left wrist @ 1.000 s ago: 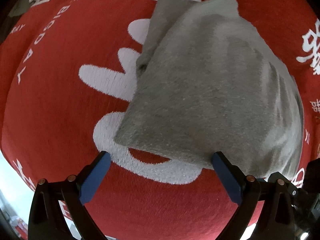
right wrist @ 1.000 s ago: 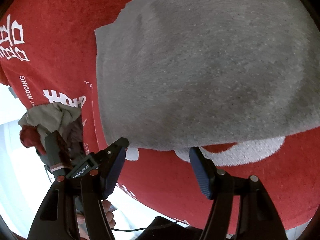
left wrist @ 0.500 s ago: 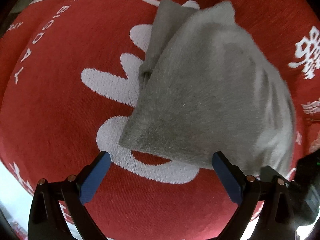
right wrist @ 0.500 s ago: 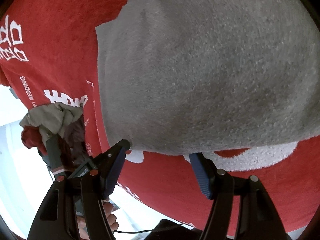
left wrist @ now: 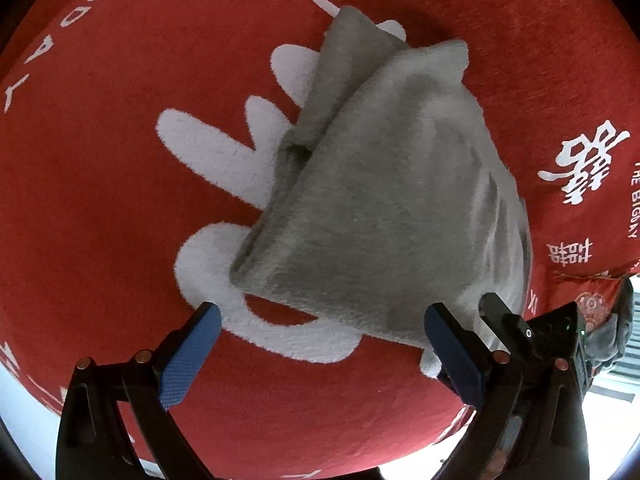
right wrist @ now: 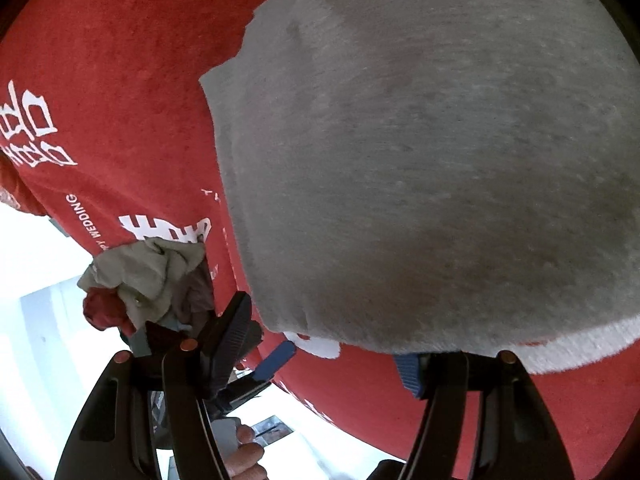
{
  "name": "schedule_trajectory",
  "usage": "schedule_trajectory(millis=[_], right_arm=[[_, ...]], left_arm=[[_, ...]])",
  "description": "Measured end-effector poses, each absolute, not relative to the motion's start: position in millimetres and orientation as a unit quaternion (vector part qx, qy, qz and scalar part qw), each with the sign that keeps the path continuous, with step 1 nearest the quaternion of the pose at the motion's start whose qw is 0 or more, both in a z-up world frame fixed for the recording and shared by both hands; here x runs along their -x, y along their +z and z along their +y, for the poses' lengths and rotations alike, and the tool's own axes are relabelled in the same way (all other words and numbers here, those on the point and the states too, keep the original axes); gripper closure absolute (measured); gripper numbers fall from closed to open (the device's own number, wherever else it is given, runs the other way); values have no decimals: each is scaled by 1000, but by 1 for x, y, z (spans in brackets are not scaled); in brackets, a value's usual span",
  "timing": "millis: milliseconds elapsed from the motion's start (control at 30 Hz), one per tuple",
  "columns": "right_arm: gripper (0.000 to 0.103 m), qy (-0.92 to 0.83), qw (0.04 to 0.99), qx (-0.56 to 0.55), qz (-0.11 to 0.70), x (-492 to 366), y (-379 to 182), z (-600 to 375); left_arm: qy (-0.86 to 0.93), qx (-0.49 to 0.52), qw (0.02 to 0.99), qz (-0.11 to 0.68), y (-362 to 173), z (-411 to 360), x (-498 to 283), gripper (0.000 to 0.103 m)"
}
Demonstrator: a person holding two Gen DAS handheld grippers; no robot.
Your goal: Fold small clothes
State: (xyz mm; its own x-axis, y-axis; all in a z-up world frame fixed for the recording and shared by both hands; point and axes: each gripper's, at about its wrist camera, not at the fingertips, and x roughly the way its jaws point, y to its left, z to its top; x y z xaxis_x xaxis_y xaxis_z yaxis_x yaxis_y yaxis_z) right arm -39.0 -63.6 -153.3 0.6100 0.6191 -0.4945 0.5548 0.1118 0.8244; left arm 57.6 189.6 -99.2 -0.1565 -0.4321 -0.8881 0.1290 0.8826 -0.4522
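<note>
A folded grey garment (left wrist: 380,208) lies on the red cloth (left wrist: 100,208) with white print. My left gripper (left wrist: 322,316) is open, its blue pads (left wrist: 192,352) wide apart, and the garment's near edge reaches into the gap. In the right wrist view the garment (right wrist: 420,160) fills most of the picture. My right gripper (right wrist: 324,332) is open at its near edge, and the fabric overlaps the tip of the right-hand finger. The right gripper (left wrist: 516,328) also shows at the garment's lower right corner, just behind my left gripper's right finger.
A heap of crumpled clothes (right wrist: 148,280) in grey-green, red and brown lies at the red cloth's edge. Part of it shows at the right rim, the clothes heap (left wrist: 612,320). A person's fingers (right wrist: 244,456) show below. The cloth (right wrist: 100,80) drops off to a bright floor.
The left gripper has drawn back, so the garment looks smaller and farther up. The right gripper has come into the left view at lower right and closed in on the garment's near edge.
</note>
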Motion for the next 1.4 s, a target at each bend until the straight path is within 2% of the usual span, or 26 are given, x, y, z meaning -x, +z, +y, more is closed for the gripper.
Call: schedule_trajectory(millis=[167,200,233,300,433,700,933,967,1000,1067,1133,1167,1267,1300,1367,1400], right_arm=[[34,30,594,-674,438,28,-157,-61],[42,29,591,-678,436,27,-159,-60],[63,27,586,-683,435,26,-161,-61],[88,19,581,-689,433,25,-163,-62],[92,38,584,-709,394,28,-151,-72],[92,64,602,-691,395,21,-133,-75],[92,72,610,-672,414,19,-133,-70],[92,74,611,-669,418,20,-134,-69],[92,76,611,-664,424,20,-133,-69],[92,82,612,-656,435,20,-132,-69],[88,85,617,-638,454,23,-127,-72],[88,86,620,-625,466,23,-123,-74],[87,84,630,-585,504,28,-108,-86],[85,81,637,-569,514,28,-102,-92],[67,70,661,-526,531,23,-84,-109],[38,67,670,-510,535,17,-76,-116]], left_arm=[[-223,126,635,729,-93,193,-61,1],[-223,129,634,729,-94,196,-62,1],[-223,132,634,729,-95,196,-61,1],[-224,140,634,727,-96,193,-60,1],[-237,185,621,724,-100,168,-57,1],[-231,233,641,694,-100,121,-79,1],[-195,151,696,674,-99,87,-103,4],[-192,134,703,672,-97,86,-104,16],[-185,106,710,671,-96,82,-104,22],[-176,47,723,666,-95,73,-103,55],[-185,7,734,653,-92,65,-100,64],[-192,-22,745,638,-87,60,-96,72],[-216,-133,773,581,-72,34,-79,74],[-223,-161,779,564,-70,28,-73,75],[-238,-229,785,524,-69,17,-57,75],[-247,-259,785,506,-70,13,-49,75]])
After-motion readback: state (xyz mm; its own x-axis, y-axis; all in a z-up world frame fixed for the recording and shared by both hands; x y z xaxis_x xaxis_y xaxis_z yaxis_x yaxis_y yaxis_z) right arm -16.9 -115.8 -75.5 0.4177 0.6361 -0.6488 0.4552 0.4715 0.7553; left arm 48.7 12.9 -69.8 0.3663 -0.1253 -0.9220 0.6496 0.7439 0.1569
